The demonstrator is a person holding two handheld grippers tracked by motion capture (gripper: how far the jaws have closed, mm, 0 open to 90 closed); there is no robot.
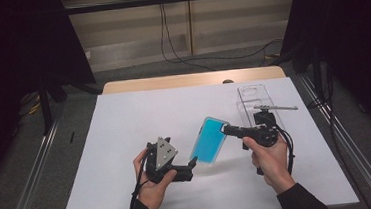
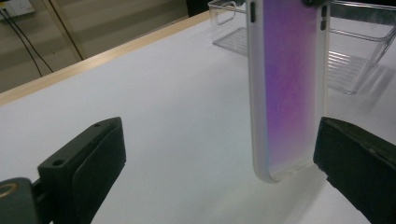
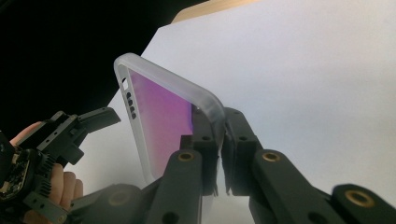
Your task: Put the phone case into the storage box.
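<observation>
The phone case (image 1: pixel 210 139) has a frosted, whitish rim and a coloured back panel that reads cyan from the high view and purple to pink in the two gripper views (image 2: pixel 285 88) (image 3: pixel 161 116). Small cut-outs dot its rim. It hangs tilted above the white table cover (image 1: pixel 126 139), clamped at one upper edge by the right gripper (image 1: pixel 225 129), whose jaws are clenched tight on the rim (image 3: pixel 219 126). The left gripper (image 1: pixel 191 166) is released, jaws spread wide; the case's lower end sits between them without touching, as far as the angle shows. A clear plastic tray (image 1: pixel 256 101) lies beyond the right hand (image 1: pixel 270 160), near the cover's far right edge. Broad bare sheet spreads left and ahead of the left hand (image 1: pixel 152 182).
</observation>
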